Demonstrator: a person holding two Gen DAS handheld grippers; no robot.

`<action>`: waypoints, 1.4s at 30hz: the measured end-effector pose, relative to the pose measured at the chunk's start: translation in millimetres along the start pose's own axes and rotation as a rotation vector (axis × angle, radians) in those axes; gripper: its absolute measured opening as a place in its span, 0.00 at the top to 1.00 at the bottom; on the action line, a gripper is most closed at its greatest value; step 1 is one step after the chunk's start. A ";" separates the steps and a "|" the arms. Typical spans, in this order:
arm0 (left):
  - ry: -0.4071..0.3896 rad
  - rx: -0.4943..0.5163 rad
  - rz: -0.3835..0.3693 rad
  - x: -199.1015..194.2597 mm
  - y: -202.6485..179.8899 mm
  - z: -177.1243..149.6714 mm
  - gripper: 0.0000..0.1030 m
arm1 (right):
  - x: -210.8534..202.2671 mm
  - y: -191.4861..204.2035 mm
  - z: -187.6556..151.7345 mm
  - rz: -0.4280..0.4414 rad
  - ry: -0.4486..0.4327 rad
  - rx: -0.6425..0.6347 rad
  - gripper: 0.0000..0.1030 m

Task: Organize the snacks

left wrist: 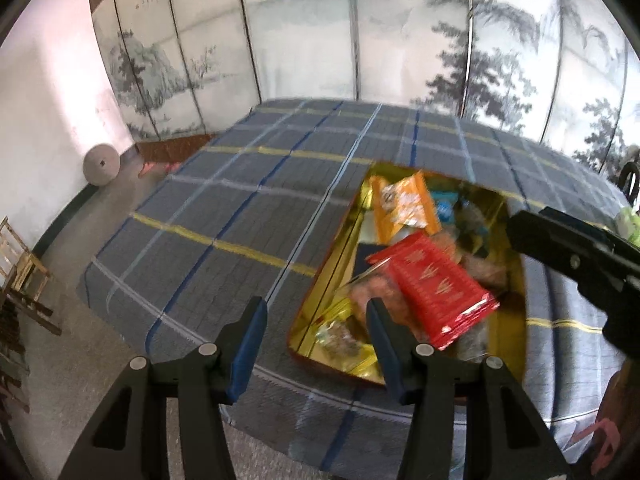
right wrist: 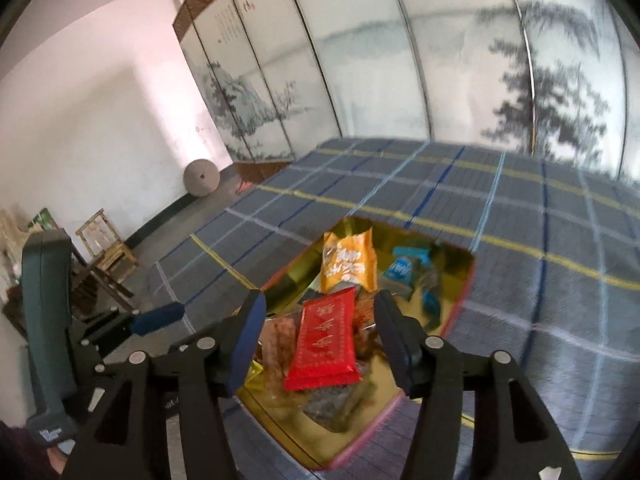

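Note:
A gold-lined tin box (left wrist: 328, 268) lies on the plaid tablecloth and holds several snack packets. A red packet (left wrist: 436, 284) lies on top, an orange packet (left wrist: 404, 204) behind it, and blue packets (right wrist: 404, 270) at the far right. The tin (right wrist: 460, 280), the red packet (right wrist: 326, 340) and the orange packet (right wrist: 350, 262) also show in the right wrist view. My left gripper (left wrist: 316, 320) is open and empty, above the tin's near left edge. My right gripper (right wrist: 320, 320) is open and empty, just above the red packet.
The table wears a grey-blue plaid cloth (left wrist: 248, 208) with yellow lines. A painted folding screen (left wrist: 304, 48) stands behind it. A round stone disc (left wrist: 100, 166) leans on the left wall. Wooden chairs (right wrist: 106, 252) stand on the floor at left. A green object (left wrist: 630, 224) lies at far right.

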State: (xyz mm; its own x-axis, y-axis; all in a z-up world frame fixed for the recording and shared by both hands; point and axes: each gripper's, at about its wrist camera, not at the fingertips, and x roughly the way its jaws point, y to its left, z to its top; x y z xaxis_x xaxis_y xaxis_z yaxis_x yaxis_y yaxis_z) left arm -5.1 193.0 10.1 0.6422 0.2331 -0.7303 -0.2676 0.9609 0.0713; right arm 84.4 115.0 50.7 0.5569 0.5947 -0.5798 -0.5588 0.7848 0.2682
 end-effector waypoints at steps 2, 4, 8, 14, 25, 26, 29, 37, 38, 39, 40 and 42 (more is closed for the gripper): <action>-0.035 0.018 -0.005 -10.6 -7.7 0.8 0.49 | -14.3 -0.3 -2.2 -0.024 -0.032 -0.020 0.43; -0.070 0.039 0.004 -22.3 -16.5 1.1 0.49 | -29.9 -2.6 -5.3 -0.045 -0.065 -0.030 0.41; -0.107 0.050 -0.004 -42.0 -28.2 3.0 0.49 | -56.8 -10.2 -12.6 -0.065 -0.105 -0.023 0.38; -0.163 0.027 -0.032 -74.6 -35.0 5.5 0.49 | -97.1 -26.6 -24.7 -0.099 -0.153 0.012 0.34; -0.223 0.044 -0.129 -131.1 -47.9 6.4 0.32 | -150.0 -43.8 -46.5 -0.152 -0.222 0.053 0.32; -0.229 0.046 -0.129 -134.8 -49.1 5.9 0.32 | -154.8 -46.1 -49.1 -0.162 -0.227 0.052 0.32; -0.246 0.058 -0.137 -146.0 -52.6 5.0 0.32 | -160.5 -53.4 -54.5 -0.193 -0.225 0.039 0.28; -0.253 0.043 -0.212 -152.7 -48.2 8.1 0.15 | -158.0 -151.7 -87.8 -0.431 -0.069 0.076 0.24; -0.263 0.039 -0.204 -152.7 -47.7 8.8 0.15 | -156.9 -172.6 -93.2 -0.479 -0.041 0.093 0.24; -0.270 0.037 -0.190 -152.4 -47.5 9.3 0.15 | -157.2 -187.6 -95.9 -0.509 -0.018 0.108 0.24; -0.271 0.034 -0.174 -151.2 -47.7 10.1 0.15 | -154.6 -209.7 -100.4 -0.542 0.027 0.136 0.24; -0.256 0.034 -0.143 -146.5 -48.6 12.5 0.15 | -154.6 -240.1 -107.0 -0.580 0.061 0.181 0.24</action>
State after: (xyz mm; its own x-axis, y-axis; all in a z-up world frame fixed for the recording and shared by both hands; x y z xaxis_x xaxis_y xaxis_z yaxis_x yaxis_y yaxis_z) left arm -77.2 113.9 122.1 0.8333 0.1207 -0.5395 -0.1395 0.9902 0.0061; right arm 66.7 -184.1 -6.3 0.6999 0.0545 -0.7121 -0.0589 0.9981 0.0185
